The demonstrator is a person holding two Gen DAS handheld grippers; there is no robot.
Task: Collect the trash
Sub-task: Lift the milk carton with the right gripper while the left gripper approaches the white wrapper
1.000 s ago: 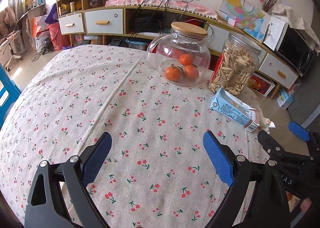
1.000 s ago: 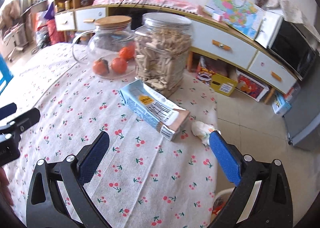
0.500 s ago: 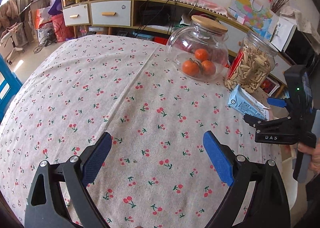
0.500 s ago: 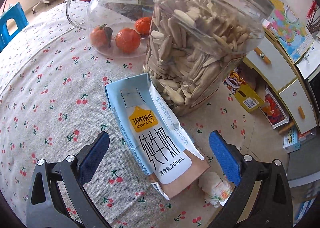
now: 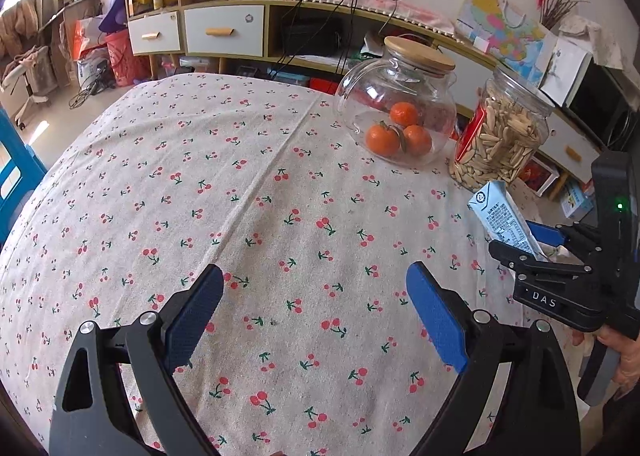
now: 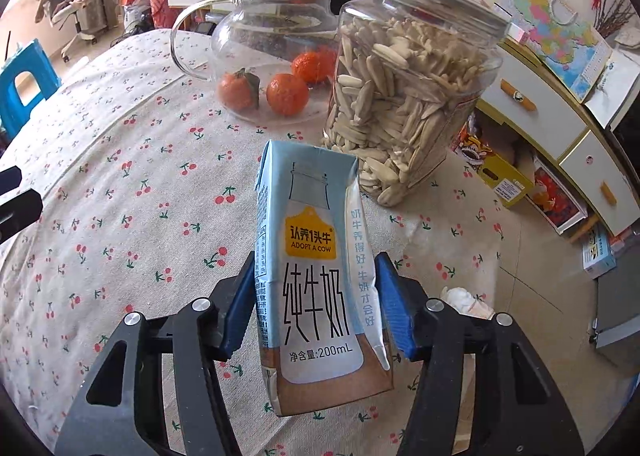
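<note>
Since the earlier frame the right hand-held gripper (image 6: 316,302) has advanced onto the milk carton (image 6: 310,256), jaws closing against its sides to lift it as trash off the surface (image 6: 120,175); the left hand-held gripper (image 5: 316,312) hangs released, empty.

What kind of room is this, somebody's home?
Most likely a living or dining room in a home. A cherry-print tablecloth covers the table, a glass jug holds oranges beside a seed jar, and a long cabinet with drawers runs along the wall.
</note>
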